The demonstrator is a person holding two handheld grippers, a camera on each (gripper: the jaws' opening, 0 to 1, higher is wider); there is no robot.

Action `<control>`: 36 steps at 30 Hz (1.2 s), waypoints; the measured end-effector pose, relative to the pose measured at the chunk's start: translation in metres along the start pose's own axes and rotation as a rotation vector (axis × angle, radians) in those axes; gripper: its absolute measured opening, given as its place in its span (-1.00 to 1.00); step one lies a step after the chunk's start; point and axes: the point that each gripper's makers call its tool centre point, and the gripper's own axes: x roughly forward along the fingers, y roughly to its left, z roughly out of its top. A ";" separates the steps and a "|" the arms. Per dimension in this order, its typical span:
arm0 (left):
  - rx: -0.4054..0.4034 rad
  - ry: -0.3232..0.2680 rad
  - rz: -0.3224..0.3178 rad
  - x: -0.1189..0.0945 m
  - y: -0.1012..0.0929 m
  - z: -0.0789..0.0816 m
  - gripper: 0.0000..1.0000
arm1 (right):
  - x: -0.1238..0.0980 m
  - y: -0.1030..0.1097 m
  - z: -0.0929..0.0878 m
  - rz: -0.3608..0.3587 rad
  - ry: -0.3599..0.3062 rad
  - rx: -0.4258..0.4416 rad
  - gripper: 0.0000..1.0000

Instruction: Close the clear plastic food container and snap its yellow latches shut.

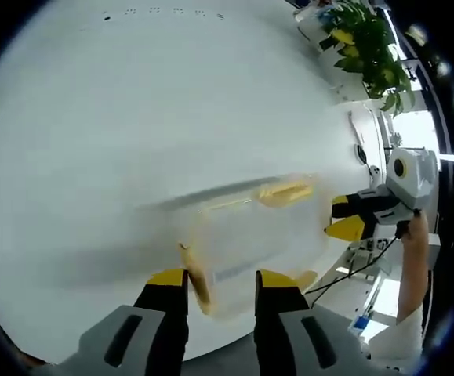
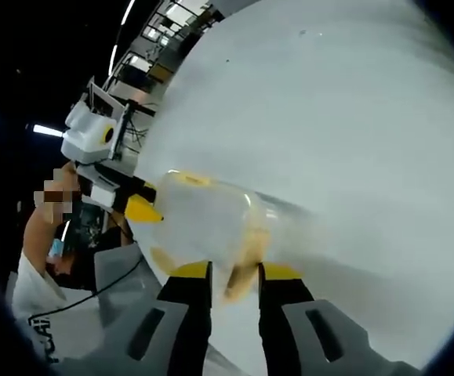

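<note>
A clear plastic food container is seen lying on a white bench, much blurred, in the left gripper view. It is placed near the bench edge, just ahead of the left claw. The jaws of this claw are held apart, and one yellow latch on the near end of the container is seen between their tips; whether the latch is touched by them cannot be told. A second yellow latch is shown on the far side of the container. The right claw is seen from the right, close to the container's end, with a person's hand beneath it. A green potted plant is shown beyond the bench at the upper right.

In the right gripper view, the same container is seen from its other end. The jaws of the right claw are spread apart, with a yellow latch lying between them. The left claw is shown against the container's far end. A person's white sleeve and a black cable are seen at lower left.
</note>
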 end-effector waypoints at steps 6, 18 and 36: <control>-0.002 -0.004 -0.006 -0.002 -0.003 -0.002 -0.49 | 0.004 0.001 -0.002 0.037 -0.017 0.054 -0.67; 0.143 -0.134 -0.039 -0.009 0.001 0.003 -0.42 | 0.006 0.005 0.005 0.003 -0.073 -0.091 -0.59; 0.859 -0.447 0.056 -0.051 -0.026 0.031 -0.08 | -0.026 0.047 0.046 -0.039 -0.200 -0.407 -0.41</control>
